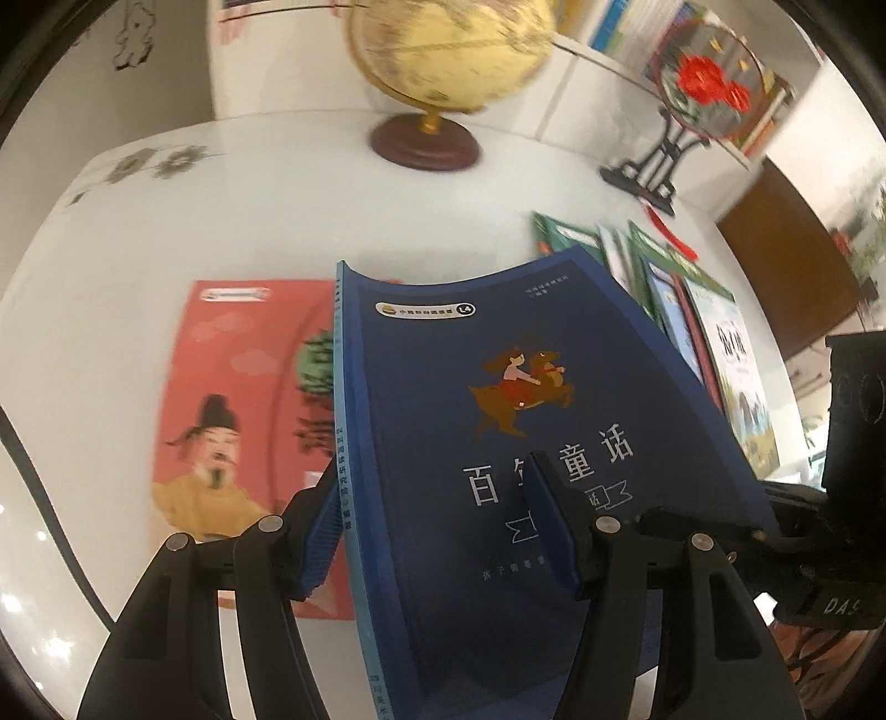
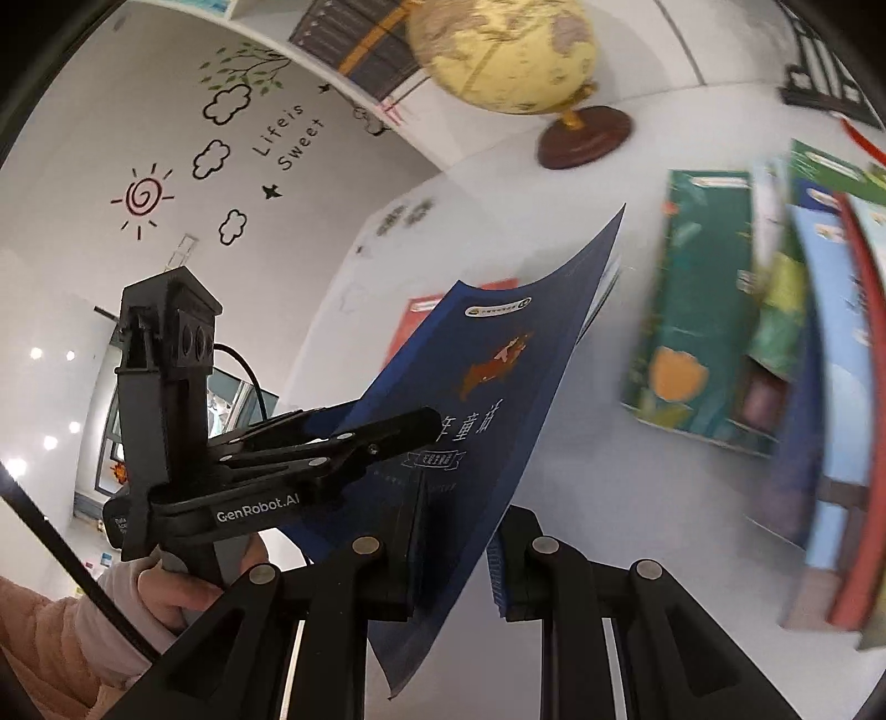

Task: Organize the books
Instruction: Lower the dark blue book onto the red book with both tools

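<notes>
Blue book (image 1: 498, 421), the one with a rider on a brown animal and white Chinese title on its cover, is lifted off the white worktop (image 1: 249, 221) and held between both grippers. The left gripper (image 1: 437, 498) is clamped on its spine side: one finger sits outside the light-blue spine, the other presses on the front cover, which bows between them. The right gripper (image 2: 454, 548) grips the opposite long edge, its pads closed on the thin cover and pages. In the right wrist view the book tilts up and away, and the left gripper reaches onto the cover from the left, carried by a hand (image 2: 171, 592) in a pale sleeve.

Beneath the book a red book (image 1: 232, 399) showing a figure in a black hat and yellow robe lies flat on the worktop. Near the worktop's right edge lies a row of overlapping books (image 2: 775, 343) with green, blue and red covers. Toward the far edge stands a yellow globe (image 1: 454, 50) on a dark round base, and to its right a round ornament with red flowers (image 1: 703, 83) on a black stand.
</notes>
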A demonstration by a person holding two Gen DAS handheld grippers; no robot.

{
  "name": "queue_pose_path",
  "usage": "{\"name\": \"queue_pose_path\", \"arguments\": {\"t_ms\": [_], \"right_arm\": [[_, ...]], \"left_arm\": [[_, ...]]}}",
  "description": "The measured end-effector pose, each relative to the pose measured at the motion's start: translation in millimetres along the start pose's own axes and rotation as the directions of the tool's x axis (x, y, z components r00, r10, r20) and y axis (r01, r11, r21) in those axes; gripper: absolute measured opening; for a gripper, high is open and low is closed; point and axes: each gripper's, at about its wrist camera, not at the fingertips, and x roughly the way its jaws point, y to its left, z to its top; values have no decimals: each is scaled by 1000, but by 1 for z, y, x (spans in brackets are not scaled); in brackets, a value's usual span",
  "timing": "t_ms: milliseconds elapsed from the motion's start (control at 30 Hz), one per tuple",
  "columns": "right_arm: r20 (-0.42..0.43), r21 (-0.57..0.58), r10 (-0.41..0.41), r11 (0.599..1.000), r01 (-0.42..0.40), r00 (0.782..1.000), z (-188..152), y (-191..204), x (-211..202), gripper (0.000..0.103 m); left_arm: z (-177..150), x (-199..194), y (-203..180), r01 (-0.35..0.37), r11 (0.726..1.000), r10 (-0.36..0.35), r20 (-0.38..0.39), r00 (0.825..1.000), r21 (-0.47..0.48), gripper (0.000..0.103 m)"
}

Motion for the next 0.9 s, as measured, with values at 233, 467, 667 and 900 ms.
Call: {"name": "queue_pose_path", "arguments": {"t_ms": [233,467,667,900], "right_arm": [[-42,-55,13,998,-16,999,12,31,43,21],[-64,-63,28,998,-32,998,21,48,83,21],[-91,-25,18,999,-21,996,23,43,116,21],[-130,16,-14,1000,16,991,13,36,141,21]], "left_arm": [[7,-2,49,-22,998,23,6,1000,-53,58],[10,1,86,-58,995,58,3,998,-76,58],[10,29,115,-87,992,82,-61,995,-90,58],[7,49,139,-92,990,82,-98,992,-104,59]]}}
